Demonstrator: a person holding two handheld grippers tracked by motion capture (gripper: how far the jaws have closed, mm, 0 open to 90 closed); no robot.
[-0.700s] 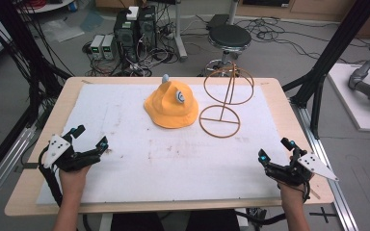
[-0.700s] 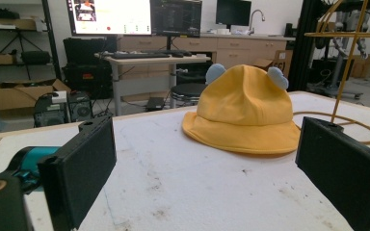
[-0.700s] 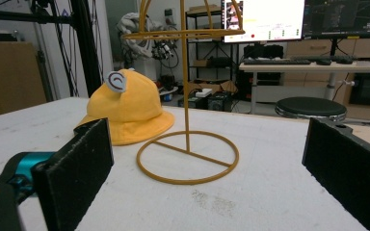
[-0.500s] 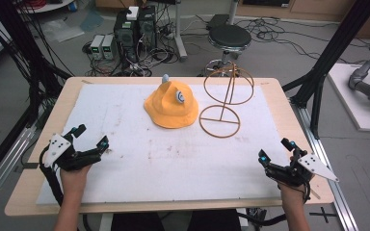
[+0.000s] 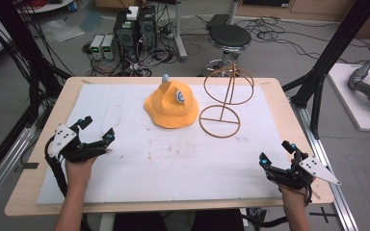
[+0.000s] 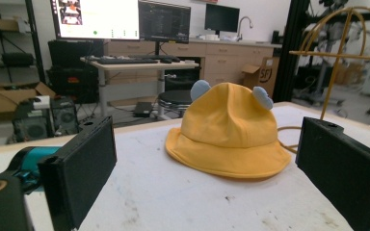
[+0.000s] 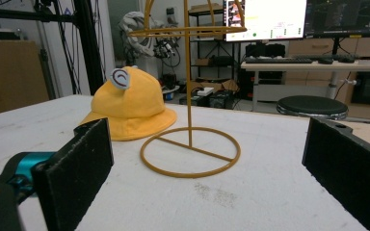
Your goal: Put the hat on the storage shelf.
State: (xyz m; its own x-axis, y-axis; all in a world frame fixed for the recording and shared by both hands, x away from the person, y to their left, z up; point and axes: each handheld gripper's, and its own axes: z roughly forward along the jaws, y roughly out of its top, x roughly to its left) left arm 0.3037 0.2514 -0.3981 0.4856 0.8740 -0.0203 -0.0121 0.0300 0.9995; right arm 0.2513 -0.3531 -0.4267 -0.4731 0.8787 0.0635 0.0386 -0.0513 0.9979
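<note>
While both hands sit low at the near edge of the table (image 5: 270, 89), the left claw (image 5: 98, 131) is spread wide with nothing between its jaws, hovering over the white mat (image 5: 139, 163) near the left side. In the left gripper view the two black jaws stand well apart and the hat (image 6: 227, 130) shows in the gap between them, farther off on the mat. The right claw (image 5: 277, 154) is released too, jaws wide, down by the right corner, grey plate (image 5: 320, 169) sticking out toward the edge. In the right gripper view its jaws frame the stand (image 7: 189, 144) with the hat off to the left behind it.

The hat is yellow, bucket style, brim flat on the mat at the far middle of the table, with little blue-grey ears on top and a round eye patch on the crown. The stand, a thin gold wire thing, sits just right of it: ring base on the mat, upright pole, rounded hoop frame on top. From the high view the hat brim and ring base look very close, can't tell if they touch.

Past the table there's a black stool (image 5: 229, 36), computer boxes (image 5: 134, 29) and cables on the floor
</note>
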